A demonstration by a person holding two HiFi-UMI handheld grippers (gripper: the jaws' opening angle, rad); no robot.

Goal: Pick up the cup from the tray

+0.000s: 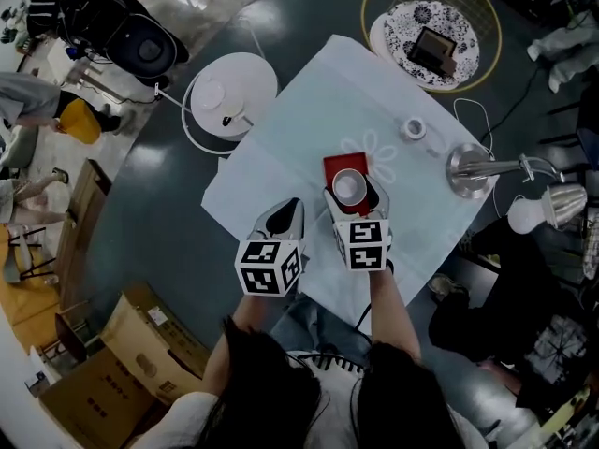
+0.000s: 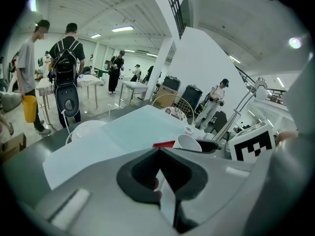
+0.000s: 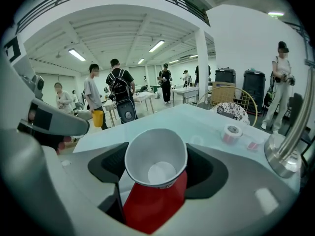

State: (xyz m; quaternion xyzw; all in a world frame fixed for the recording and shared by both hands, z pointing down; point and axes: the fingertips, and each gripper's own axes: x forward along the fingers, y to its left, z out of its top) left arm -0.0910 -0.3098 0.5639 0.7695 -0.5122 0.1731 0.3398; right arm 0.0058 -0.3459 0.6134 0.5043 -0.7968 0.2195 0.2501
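The cup (image 1: 349,187), red outside and white inside, sits between the jaws of my right gripper (image 1: 356,195), at the near edge of the small red tray (image 1: 345,165) on the white tablecloth. In the right gripper view the cup (image 3: 156,165) fills the gap, tilted with its empty mouth toward the camera, and the right gripper (image 3: 157,181) is shut on it. Whether it still touches the tray cannot be told. My left gripper (image 1: 289,210) hovers just left of the cup, shut and empty. From the left gripper (image 2: 160,175) the cup (image 2: 187,142) and tray (image 2: 163,144) show ahead to the right.
A tape roll (image 1: 413,128) and a metal lamp base (image 1: 471,170) stand on the cloth's right side. A white round object (image 1: 230,94) lies off the table's left corner, a patterned plate (image 1: 426,40) in a wire basket beyond it. Cardboard boxes (image 1: 140,344) lie at lower left. People stand in the background.
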